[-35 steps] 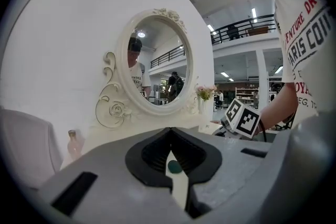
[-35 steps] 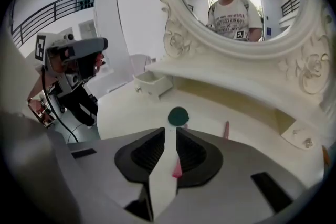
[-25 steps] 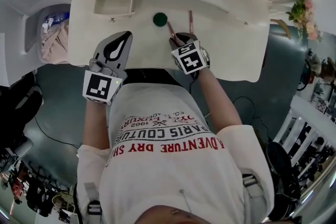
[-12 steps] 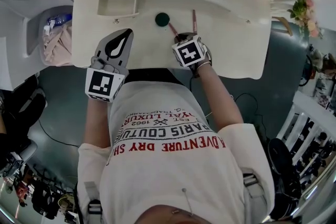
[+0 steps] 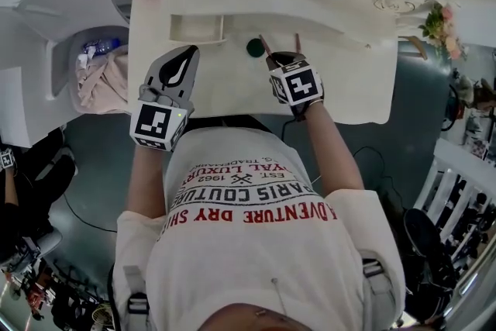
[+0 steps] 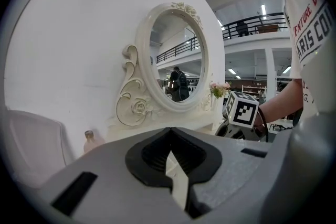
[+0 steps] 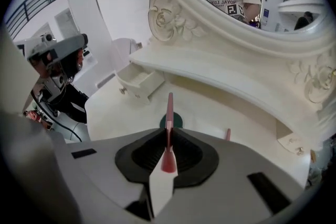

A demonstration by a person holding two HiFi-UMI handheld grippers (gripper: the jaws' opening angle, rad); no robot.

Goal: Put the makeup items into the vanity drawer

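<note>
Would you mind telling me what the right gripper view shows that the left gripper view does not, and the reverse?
Only the right gripper view: a pink makeup pencil between the right gripper's closing jaws, a green round compact, a second pencil and the open drawer. Only the left gripper view: the left gripper, jaws together and empty, and a bunch of flowers. Both: the vanity's carved oval mirror and the right gripper.

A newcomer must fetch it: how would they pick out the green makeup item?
On the cream vanity top, just right of the small open drawer, lies a dark green round case. Its neighbours are slim pink pencils; it alone is round.
</note>
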